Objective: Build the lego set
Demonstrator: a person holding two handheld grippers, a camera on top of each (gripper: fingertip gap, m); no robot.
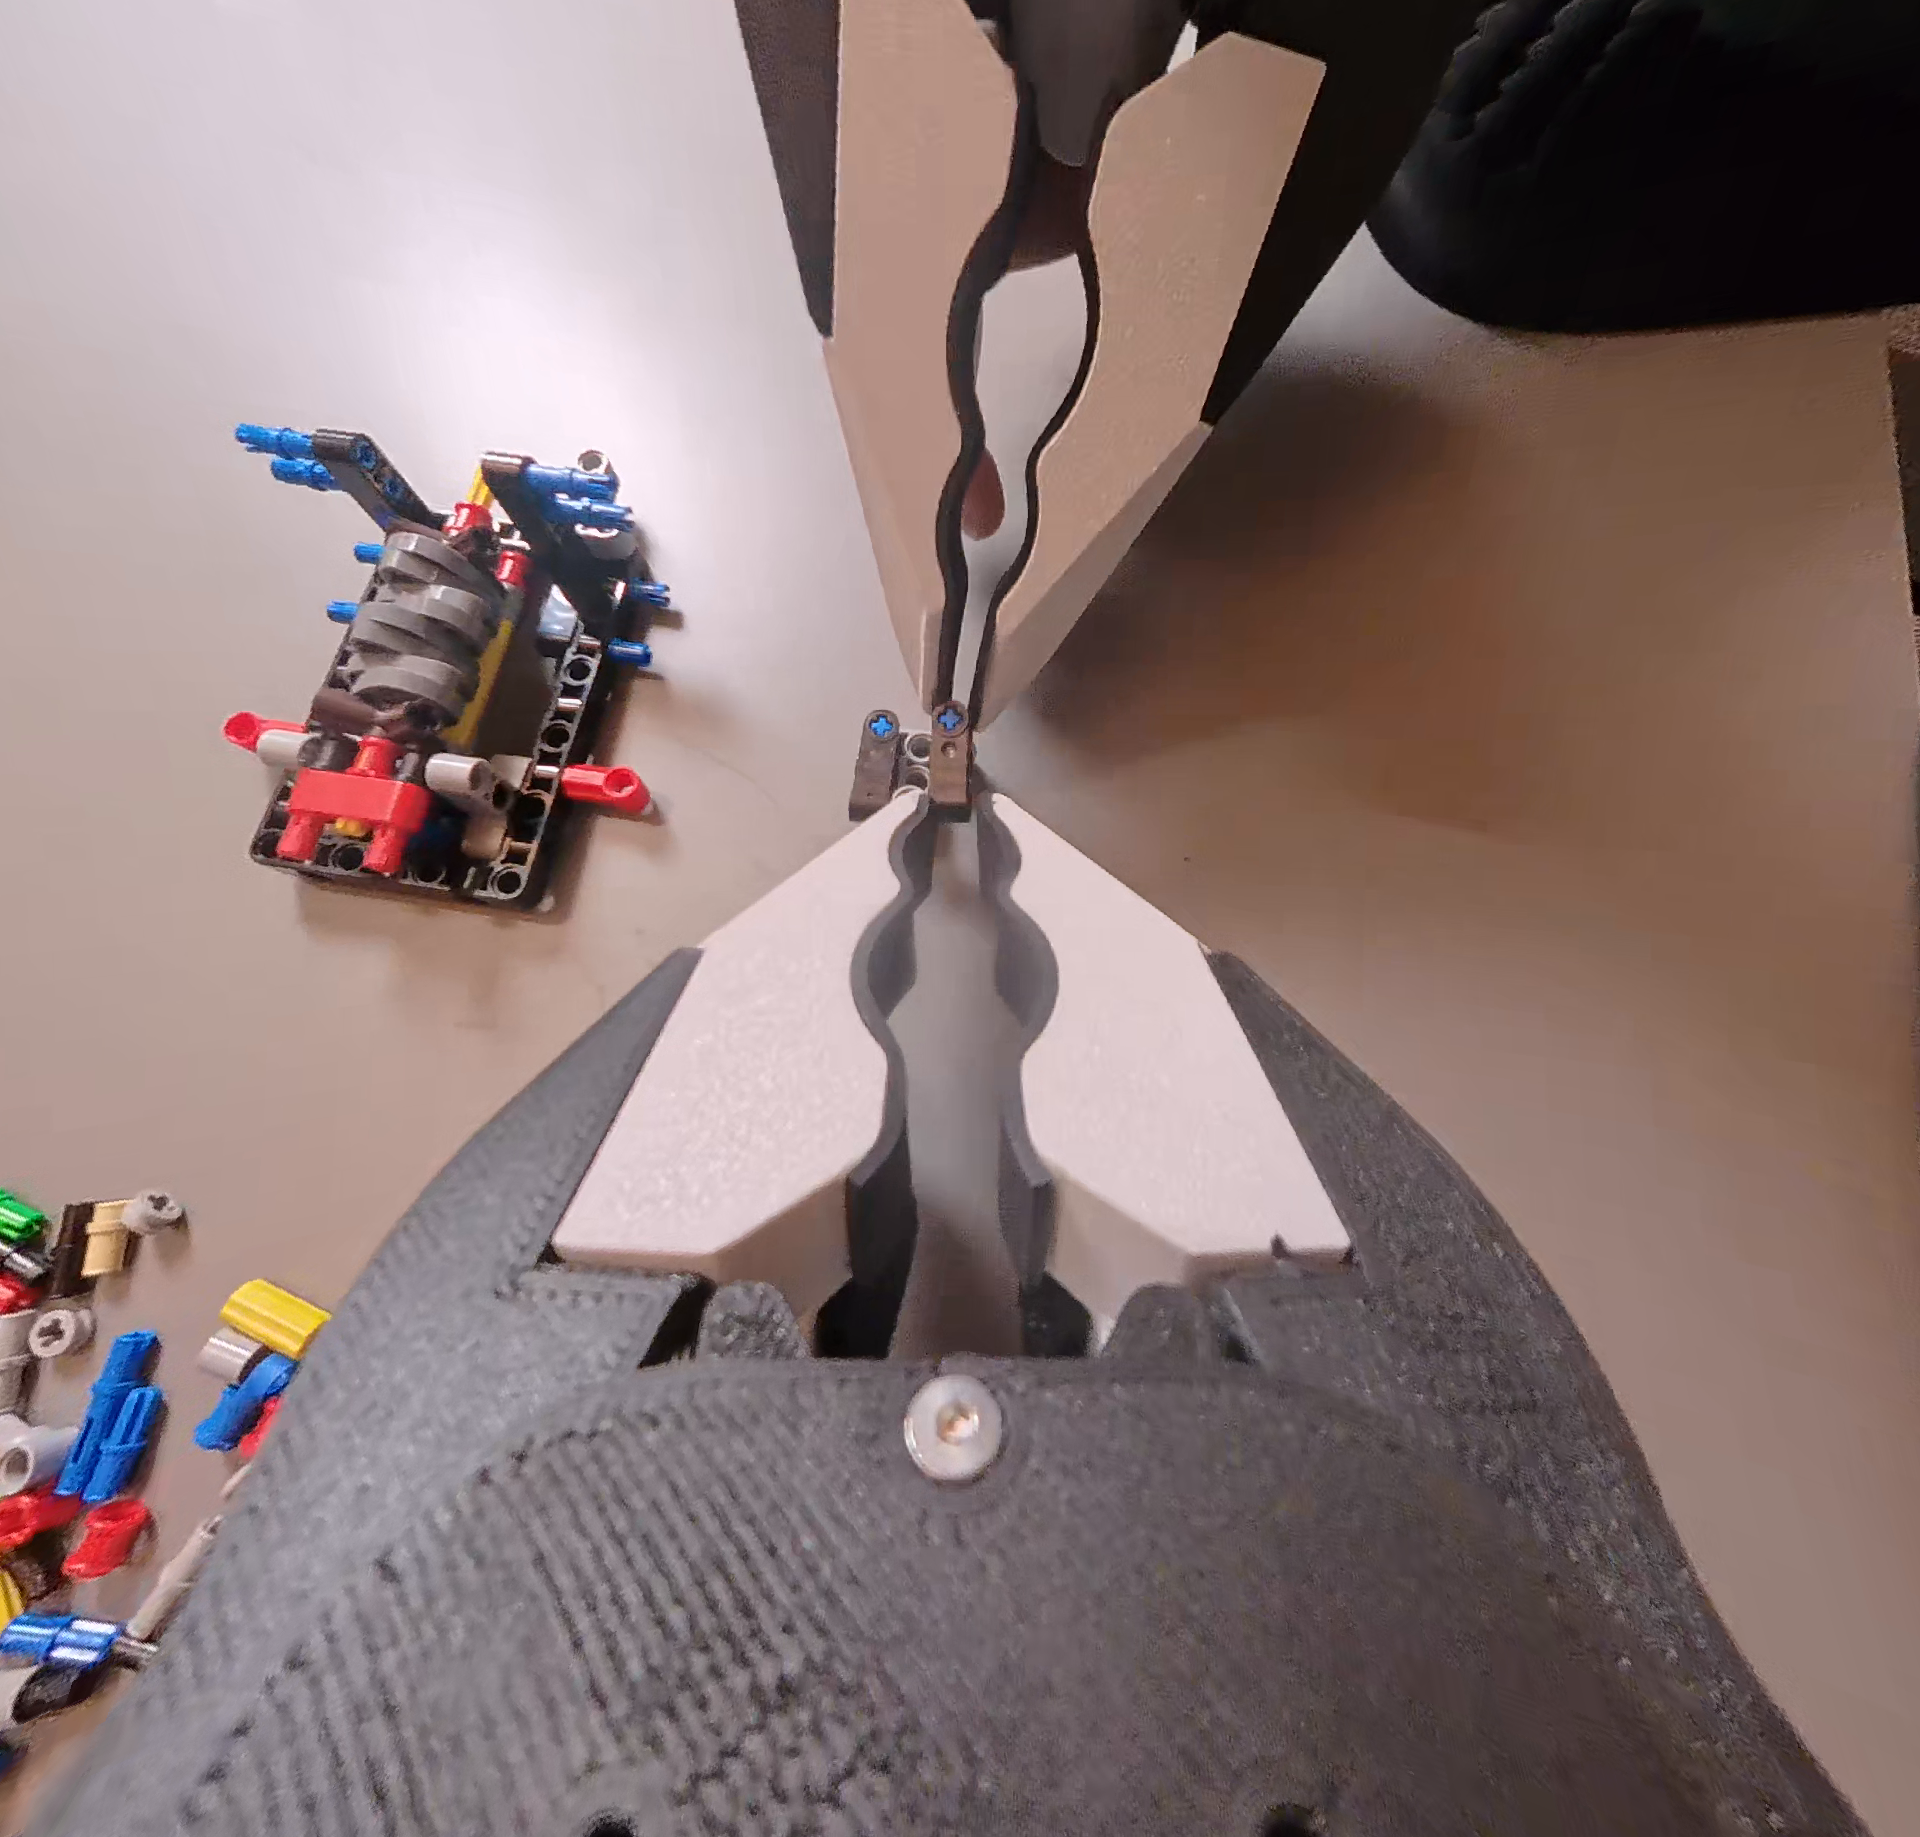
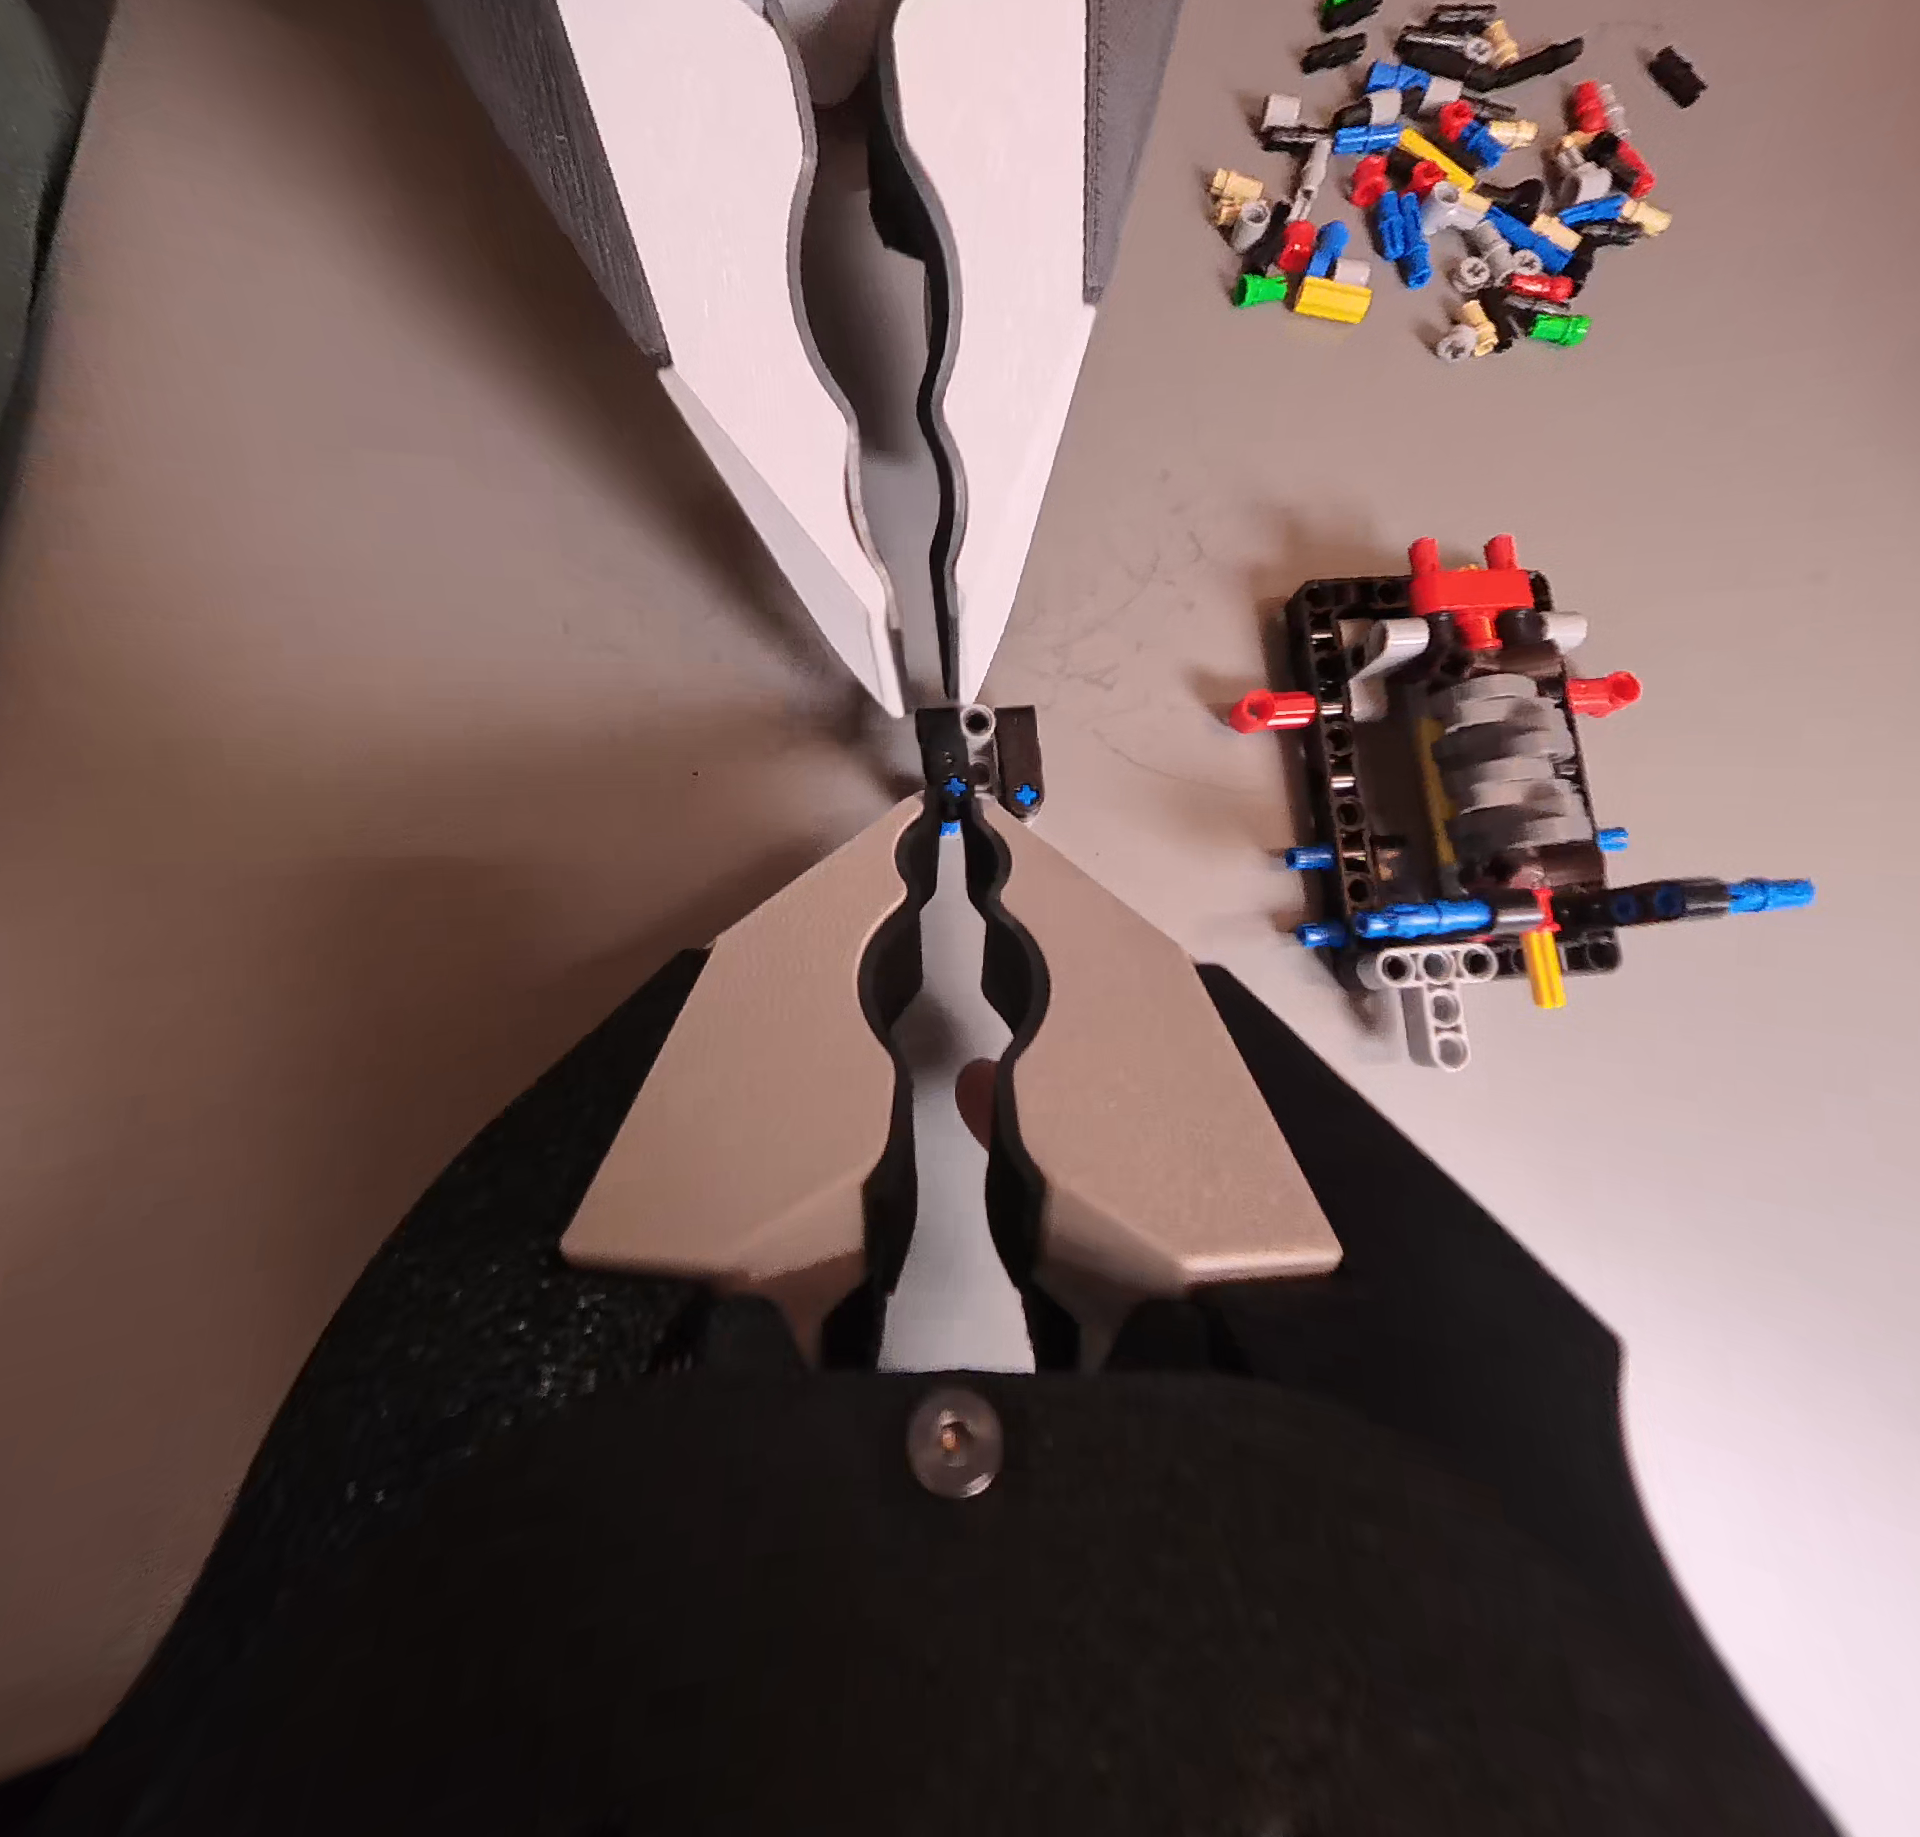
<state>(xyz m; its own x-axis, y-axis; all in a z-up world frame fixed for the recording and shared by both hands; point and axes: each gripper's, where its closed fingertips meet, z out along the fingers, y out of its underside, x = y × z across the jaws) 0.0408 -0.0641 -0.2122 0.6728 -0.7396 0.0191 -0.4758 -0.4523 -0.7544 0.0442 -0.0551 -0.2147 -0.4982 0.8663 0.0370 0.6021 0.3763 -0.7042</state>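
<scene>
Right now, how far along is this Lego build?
Partly done. A black-framed model with stacked grey discs and red and blue pins already stands assembled on the beige table. In hand: the left gripper and right gripper, tip to tip, both pinch a small black sub-assembly with blue pins. Left: a pile of loose coloured pieces lies unused, so plenty seems to remain.

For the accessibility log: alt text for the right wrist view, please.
Two grippers, right gripper and left gripper, meet tip to tip, pinching a small black-and-grey lego piece above a beige table. A half-built black-framed lego assembly and loose coloured parts lie beside.
</scene>
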